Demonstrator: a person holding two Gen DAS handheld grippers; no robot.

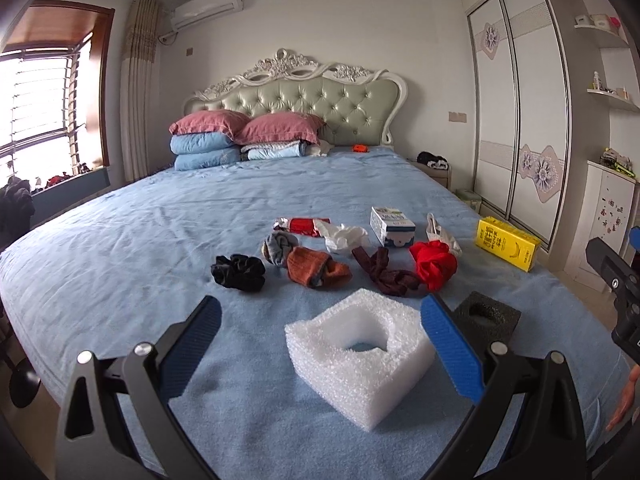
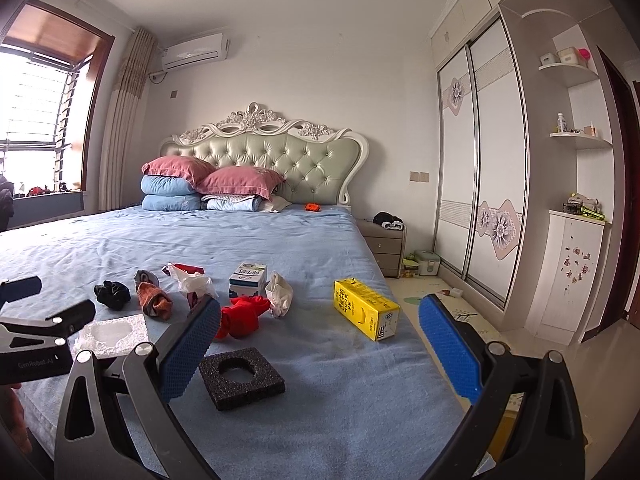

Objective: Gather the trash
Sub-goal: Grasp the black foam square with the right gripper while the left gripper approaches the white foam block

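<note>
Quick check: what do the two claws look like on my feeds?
Both match: black metal arms with silver rivets and blue ribbed pads. The left claw body, seen from the right wrist view, carries white "GenRobot.AI" lettering. The right claw looks the same.

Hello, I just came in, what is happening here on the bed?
A person holds a two-finger gripper in each hand over a blue bed strewn with socks and trash. Both grippers are open and hold nothing. The left gripper frames the white foam block, which lies between its fingers, untouched. The right gripper hovers nearer the black foam square and the yellow carton. A milk carton and crumpled plastic lie farther back. Nothing looks collected yet.
</note>
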